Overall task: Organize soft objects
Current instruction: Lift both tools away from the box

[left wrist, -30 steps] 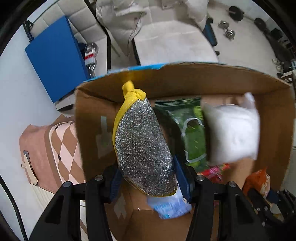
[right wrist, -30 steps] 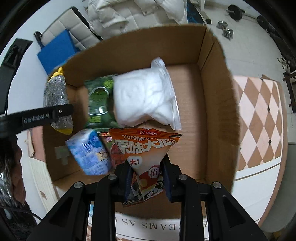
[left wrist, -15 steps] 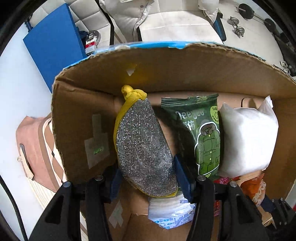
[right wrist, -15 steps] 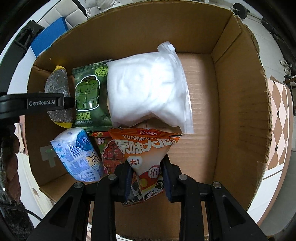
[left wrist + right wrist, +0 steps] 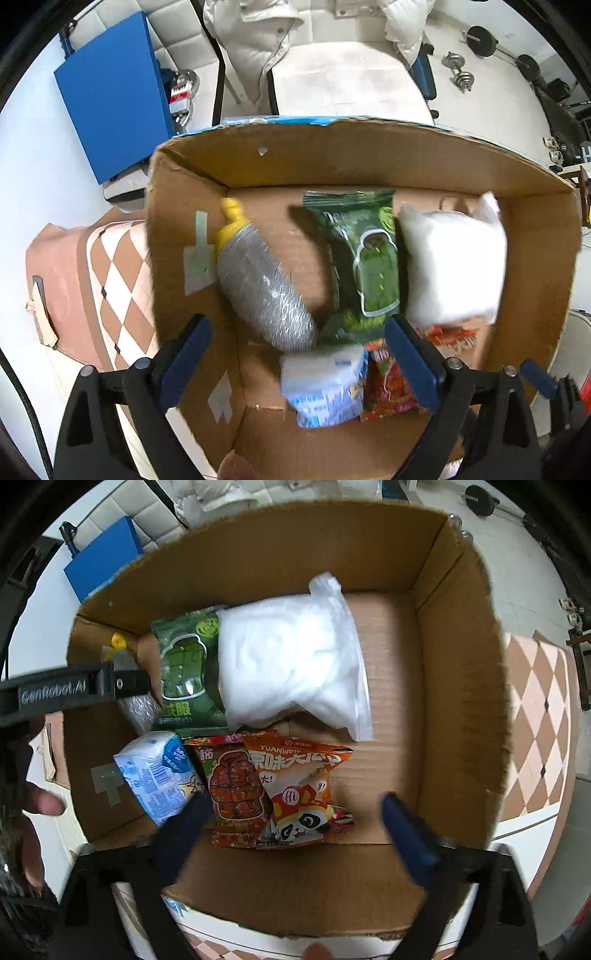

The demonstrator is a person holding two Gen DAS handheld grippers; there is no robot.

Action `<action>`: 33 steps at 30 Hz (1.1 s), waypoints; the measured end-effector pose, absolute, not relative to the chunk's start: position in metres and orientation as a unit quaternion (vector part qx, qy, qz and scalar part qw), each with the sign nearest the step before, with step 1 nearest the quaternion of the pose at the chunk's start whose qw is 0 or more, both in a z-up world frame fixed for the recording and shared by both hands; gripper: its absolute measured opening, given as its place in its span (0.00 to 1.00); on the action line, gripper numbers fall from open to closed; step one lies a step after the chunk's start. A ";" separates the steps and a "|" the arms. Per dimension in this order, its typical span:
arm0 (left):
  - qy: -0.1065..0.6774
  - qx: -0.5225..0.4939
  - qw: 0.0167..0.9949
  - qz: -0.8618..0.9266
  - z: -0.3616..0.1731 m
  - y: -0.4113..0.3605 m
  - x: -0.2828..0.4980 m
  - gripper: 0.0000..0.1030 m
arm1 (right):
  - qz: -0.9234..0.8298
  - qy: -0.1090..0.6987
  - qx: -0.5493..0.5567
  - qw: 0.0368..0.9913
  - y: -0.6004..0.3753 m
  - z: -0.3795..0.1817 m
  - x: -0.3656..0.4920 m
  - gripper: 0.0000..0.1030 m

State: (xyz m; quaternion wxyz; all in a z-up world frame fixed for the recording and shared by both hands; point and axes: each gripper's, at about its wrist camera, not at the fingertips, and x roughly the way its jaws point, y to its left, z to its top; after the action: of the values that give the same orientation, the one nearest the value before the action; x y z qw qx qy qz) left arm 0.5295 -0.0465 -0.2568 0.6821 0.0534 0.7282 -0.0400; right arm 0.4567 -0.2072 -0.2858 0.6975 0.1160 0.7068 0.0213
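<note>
A cardboard box (image 5: 332,155) (image 5: 461,686) holds soft packs. The silver and yellow scrubber (image 5: 264,291) lies at the box's left wall, free of my left gripper (image 5: 297,345), which is open just above it. The orange snack bag (image 5: 303,794) lies on the box floor near the front, free of my right gripper (image 5: 291,819), which is open above it. Beside them lie a green pack (image 5: 364,266) (image 5: 186,672), a white plastic bag (image 5: 450,266) (image 5: 291,668), a blue and white tissue pack (image 5: 325,387) (image 5: 155,775) and a red pack (image 5: 236,786).
The box stands on a checkered cloth (image 5: 110,291) (image 5: 535,723). A blue board (image 5: 114,85) and a white padded jacket (image 5: 266,33) are behind it. Dumbbells (image 5: 460,74) lie on the floor at the far right. The right part of the box floor (image 5: 391,716) is bare cardboard.
Both grippers have opened. The scrubber dropped from the left gripper to the box's left side, and the orange snack bag dropped from the right gripper onto the box floor.
</note>
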 end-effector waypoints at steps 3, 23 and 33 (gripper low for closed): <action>0.714 0.054 0.696 -0.043 -0.239 -0.047 0.515 0.93 | 0.011 0.693 0.101 0.713 -0.208 -0.271 0.451 1.00; 0.619 0.038 0.784 -0.039 -0.135 -0.018 0.379 0.93 | -0.014 0.631 0.069 0.772 -0.220 -0.174 0.361 1.00; 0.576 0.032 0.816 -0.036 -0.092 -0.020 0.327 0.93 | -0.017 0.586 0.057 0.808 -0.217 -0.120 0.311 1.00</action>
State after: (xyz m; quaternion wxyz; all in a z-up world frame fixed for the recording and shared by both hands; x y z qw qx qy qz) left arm 0.3269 -0.0202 -0.0924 0.8158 0.0321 0.5763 -0.0365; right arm 0.3109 -0.2169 -0.1201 0.8081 0.0565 0.5861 -0.0174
